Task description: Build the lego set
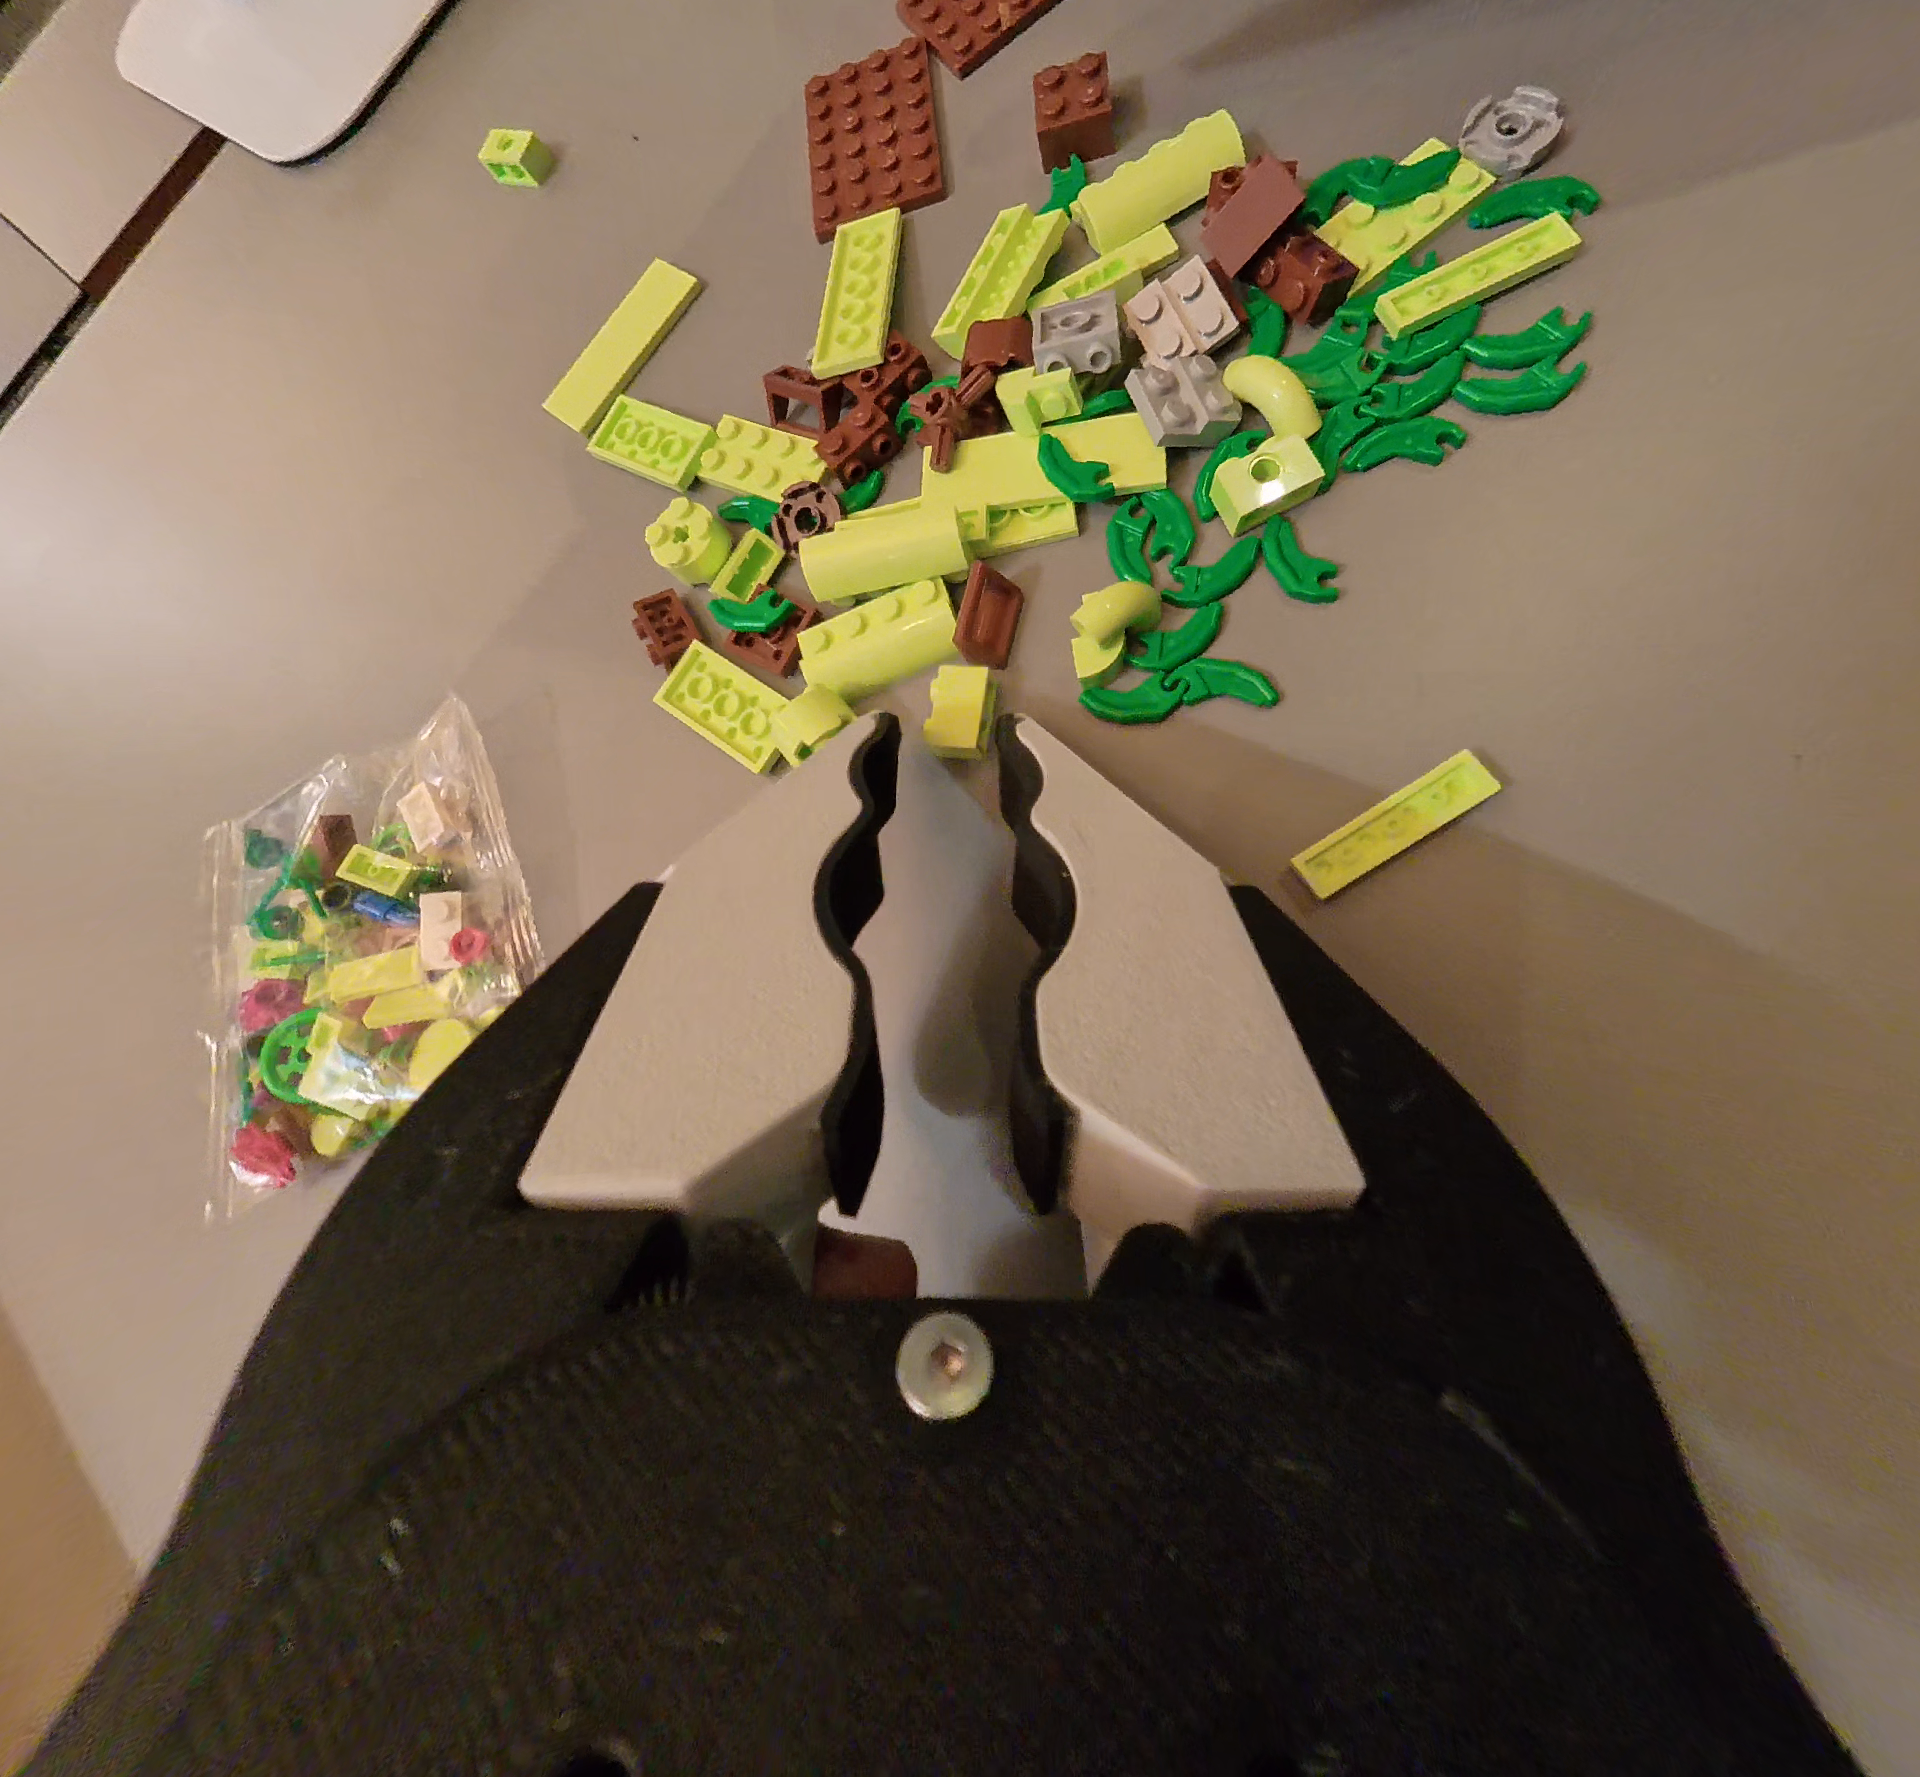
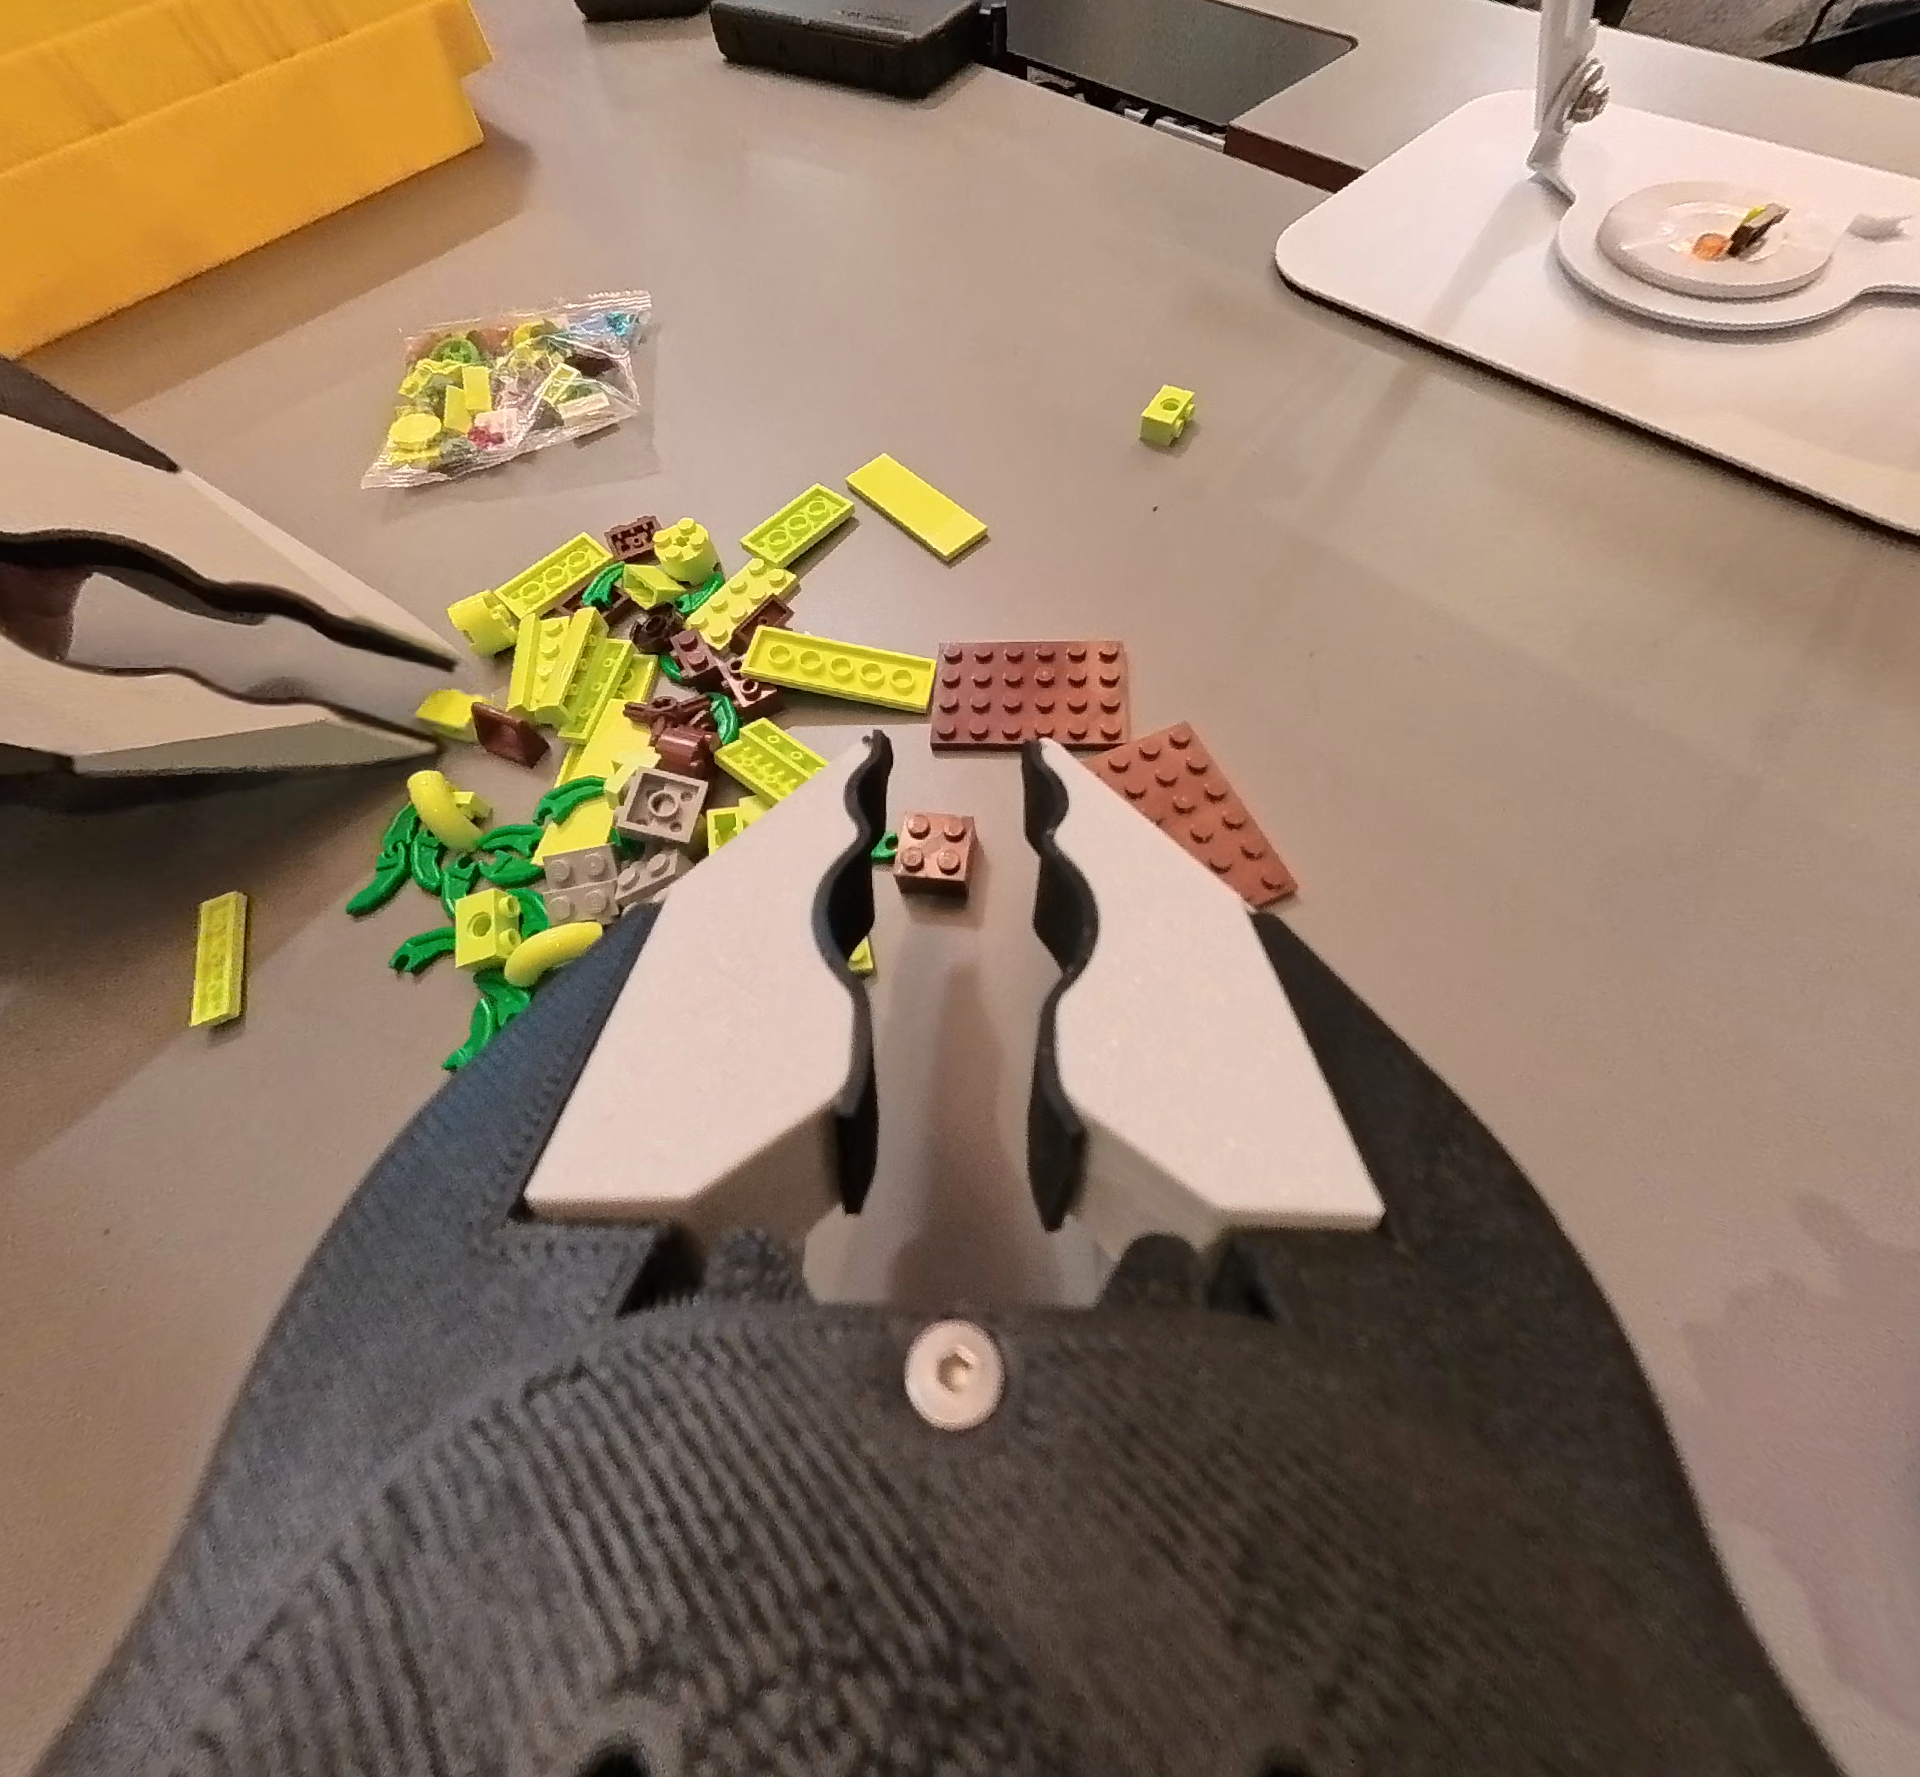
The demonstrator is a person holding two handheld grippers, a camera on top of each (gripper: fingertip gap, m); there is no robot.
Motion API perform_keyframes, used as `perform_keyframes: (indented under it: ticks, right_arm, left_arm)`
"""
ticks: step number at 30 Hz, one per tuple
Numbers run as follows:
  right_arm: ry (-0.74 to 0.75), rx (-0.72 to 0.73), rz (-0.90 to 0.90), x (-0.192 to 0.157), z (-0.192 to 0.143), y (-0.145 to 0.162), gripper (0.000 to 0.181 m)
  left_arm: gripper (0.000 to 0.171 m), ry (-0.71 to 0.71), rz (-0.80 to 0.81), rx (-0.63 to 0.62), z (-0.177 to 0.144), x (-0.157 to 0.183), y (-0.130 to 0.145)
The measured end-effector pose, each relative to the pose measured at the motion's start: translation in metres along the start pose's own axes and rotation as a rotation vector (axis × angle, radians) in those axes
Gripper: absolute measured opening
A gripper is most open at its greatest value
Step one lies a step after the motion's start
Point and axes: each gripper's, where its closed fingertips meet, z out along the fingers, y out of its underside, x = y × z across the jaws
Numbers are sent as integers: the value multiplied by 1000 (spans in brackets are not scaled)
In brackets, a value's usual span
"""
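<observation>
A pile of loose lime, brown, grey and green lego pieces (image 1: 1039, 439) lies on the grey table; it also shows in the right wrist view (image 2: 623, 719). My left gripper (image 1: 948, 735) is open, low at the pile's near edge, with a small lime piece (image 1: 961, 725) between its tips. I cannot tell whether the fingers touch it. My right gripper (image 2: 956, 748) is open and empty above a brown 2x2 brick (image 2: 938, 857), next to two brown plates (image 2: 1029, 693), (image 2: 1195, 818). The left gripper (image 2: 436, 701) also shows at the left of the right wrist view.
A clear bag of small pieces (image 1: 364, 979) lies left of the pile. A lone lime brick (image 2: 1169, 415) and a lime strip (image 1: 1397, 823) lie apart. A white stand base (image 2: 1610, 314), a yellow bin (image 2: 208, 86) and black devices (image 2: 842, 28) stand farther off. Spacing between my two grippers at the tips: around 15 cm. My left tips are about 20 cm from the lone lime brick (image 2: 1169, 415), my right tips only 15 cm. The left camera catches it too, in the left wrist view (image 1: 521, 139).
</observation>
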Motion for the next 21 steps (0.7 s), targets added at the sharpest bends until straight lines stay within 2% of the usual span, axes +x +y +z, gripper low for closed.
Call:
perform_keyframes:
  ticks: [4,8,10,13,15,18,21]
  right_arm:
    - [0,0,-4,0,0,0,24]
    - [-3,0,-4,-1,0,0,24]
    - [-3,-1,-5,-1,0,0,24]
    - [-3,-1,-5,-1,0,0,24]
    - [-4,0,-4,-1,0,0,24]
    - [-4,-1,-4,-1,0,0,24]
    - [-4,-2,-6,-1,0,0,24]
  left_arm:
    - [25,78,-36,49,-11,9,-2]
    - [25,325,-17,185,-35,43,-15]
    - [25,396,-53,189,-39,50,-15]
    - [26,500,-72,129,-38,63,-9]
    - [26,527,-44,89,-37,71,-4]
    - [25,485,-6,39,-30,72,1]
    - [16,469,-1,24,-28,71,3]
